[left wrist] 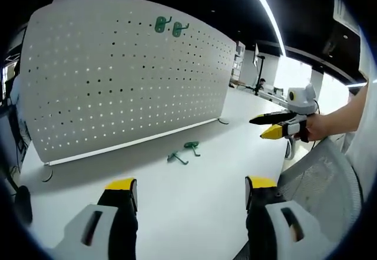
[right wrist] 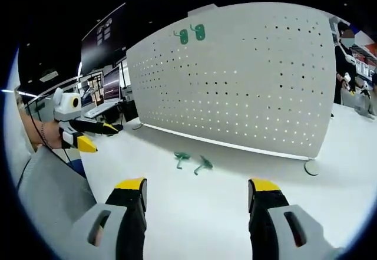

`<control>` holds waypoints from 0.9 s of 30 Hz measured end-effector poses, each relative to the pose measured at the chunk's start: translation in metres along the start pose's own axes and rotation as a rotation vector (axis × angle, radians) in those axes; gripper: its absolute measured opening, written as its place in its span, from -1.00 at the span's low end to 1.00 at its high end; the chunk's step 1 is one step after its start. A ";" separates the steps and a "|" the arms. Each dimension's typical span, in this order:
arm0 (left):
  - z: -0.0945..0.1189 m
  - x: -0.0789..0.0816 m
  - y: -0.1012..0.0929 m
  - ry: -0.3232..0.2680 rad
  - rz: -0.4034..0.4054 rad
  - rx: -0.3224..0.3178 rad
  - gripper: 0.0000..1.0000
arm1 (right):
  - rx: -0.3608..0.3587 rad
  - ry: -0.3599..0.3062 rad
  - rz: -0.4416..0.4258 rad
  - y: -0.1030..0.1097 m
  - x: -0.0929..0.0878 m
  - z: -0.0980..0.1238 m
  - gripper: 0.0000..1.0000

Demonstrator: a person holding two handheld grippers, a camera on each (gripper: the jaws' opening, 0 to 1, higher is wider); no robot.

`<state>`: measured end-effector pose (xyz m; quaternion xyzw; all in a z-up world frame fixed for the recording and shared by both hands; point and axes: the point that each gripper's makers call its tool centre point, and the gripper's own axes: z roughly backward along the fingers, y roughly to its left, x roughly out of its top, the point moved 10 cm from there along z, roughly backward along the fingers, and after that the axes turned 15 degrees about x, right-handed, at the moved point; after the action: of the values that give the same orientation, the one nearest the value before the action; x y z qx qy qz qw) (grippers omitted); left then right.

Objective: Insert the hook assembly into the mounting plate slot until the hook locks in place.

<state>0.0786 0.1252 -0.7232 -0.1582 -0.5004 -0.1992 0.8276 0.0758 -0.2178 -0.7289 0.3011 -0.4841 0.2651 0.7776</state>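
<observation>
A white perforated mounting plate stands upright on the white table. Two green hooks hang near its top edge. Two more green hooks lie loose on the table in front of the plate. My left gripper is open, empty, low over the table and well short of the loose hooks. My right gripper is open and empty too. In the left gripper view the right gripper comes in from the right, held by a hand. In the right gripper view the left gripper comes in from the left.
The plate rests on small round feet. A grey mesh chair back sits close beside the table edge. Desks with monitors stand behind the plate's left end. A person stands at the far right.
</observation>
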 end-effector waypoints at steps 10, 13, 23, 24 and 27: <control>-0.016 0.014 0.002 0.021 -0.050 -0.032 0.55 | 0.009 0.007 -0.003 0.001 -0.001 0.000 0.35; -0.022 0.018 0.004 0.036 -0.085 -0.042 0.56 | 0.010 0.009 0.000 0.001 -0.001 0.000 0.34; -0.047 0.027 0.014 0.115 -0.220 -0.078 0.57 | 0.017 0.023 0.003 0.002 -0.002 -0.002 0.34; -0.048 0.028 0.015 0.115 -0.229 -0.081 0.56 | 0.016 0.022 0.001 0.002 -0.002 -0.002 0.34; -0.054 0.030 0.019 0.128 -0.264 -0.090 0.56 | 0.014 0.024 0.002 0.002 -0.001 -0.001 0.34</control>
<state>0.1417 0.1112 -0.7221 -0.1150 -0.4534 -0.3382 0.8166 0.0744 -0.2159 -0.7301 0.3028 -0.4734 0.2726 0.7810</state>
